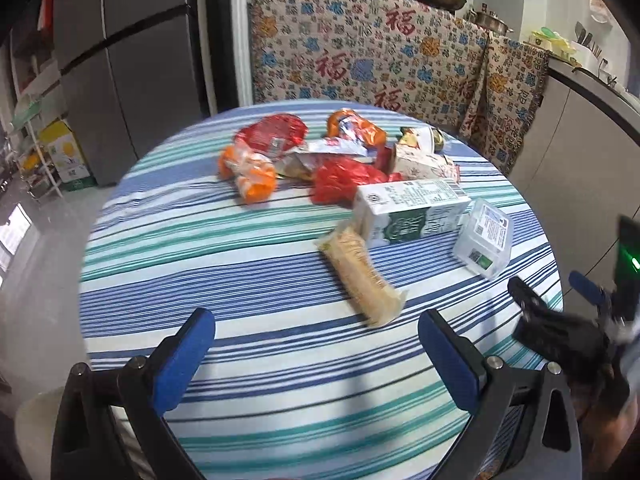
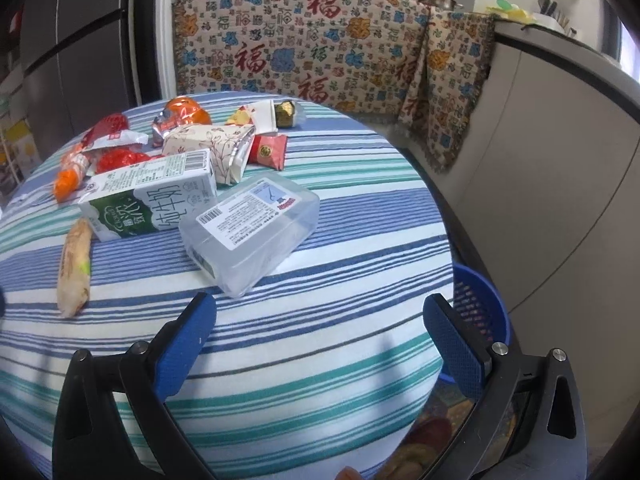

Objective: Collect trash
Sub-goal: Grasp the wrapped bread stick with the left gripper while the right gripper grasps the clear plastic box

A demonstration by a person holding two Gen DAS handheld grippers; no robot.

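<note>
We hold both claws low over the near edge of the round worktop point(image 1: 168, 248), which wears a blue, teal and white striped cloth. The left claw point(image 1: 316, 354) is spread wide with nothing between its blue pads, and the right claw point(image 2: 320, 340) is likewise released and empty.

The trash lies in a loose heap toward the far half of the worktop. Nearest our left claw is a long beige snack wrapper point(image 1: 362, 276), lying at a slant with one end touching the green-and-white milk carton point(image 1: 408, 212), which lies on its side. Just beside the carton, toward our right, sits a clear plastic box point(image 2: 250, 226) with a printed label on its lid; it is the closest piece to the right claw. Behind these we see a crumpled red bag point(image 1: 344, 178), orange wrappers point(image 1: 250, 172), a floral paper carton point(image 2: 212, 148) and a small red packet point(image 2: 270, 151).

A blue mesh bin point(image 2: 482, 312) stands below the worktop's edge on our right, likely the place for the trash. With both claws open and facing the pile, we judge that collecting has not yet begun, and the plastic box looks the easiest first grasp for the right.
</note>
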